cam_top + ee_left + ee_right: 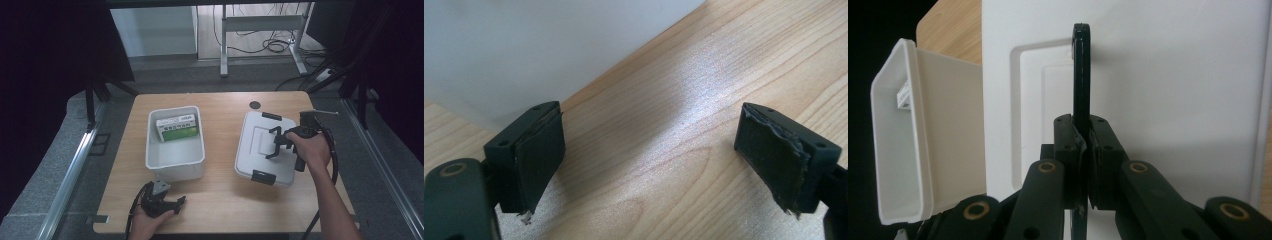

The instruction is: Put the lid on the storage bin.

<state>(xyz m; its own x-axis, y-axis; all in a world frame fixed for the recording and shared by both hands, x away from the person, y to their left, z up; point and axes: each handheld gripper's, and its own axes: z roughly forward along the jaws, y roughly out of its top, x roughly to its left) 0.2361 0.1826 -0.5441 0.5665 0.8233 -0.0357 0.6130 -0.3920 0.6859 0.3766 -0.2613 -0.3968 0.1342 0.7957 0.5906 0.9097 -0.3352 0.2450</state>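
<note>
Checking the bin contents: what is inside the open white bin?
A green-and-white box lies at the far end of the open white bin; whatever is beneath the box is hidden.

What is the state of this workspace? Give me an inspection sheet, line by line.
Surface: wooden table, with a small dark round spot near its far edge.
Job's things: white lid with black latches lies flat at the right; its black handle stands raised.
Clutter: open white bin holding a green and white box.
Grippers: right tool shut on the handle; left tool open over bare wood beside the bin.
Cables: one trails from each tool; more lie on the floor beyond.
Surroundings: metal desk legs, dark curtains.
</note>
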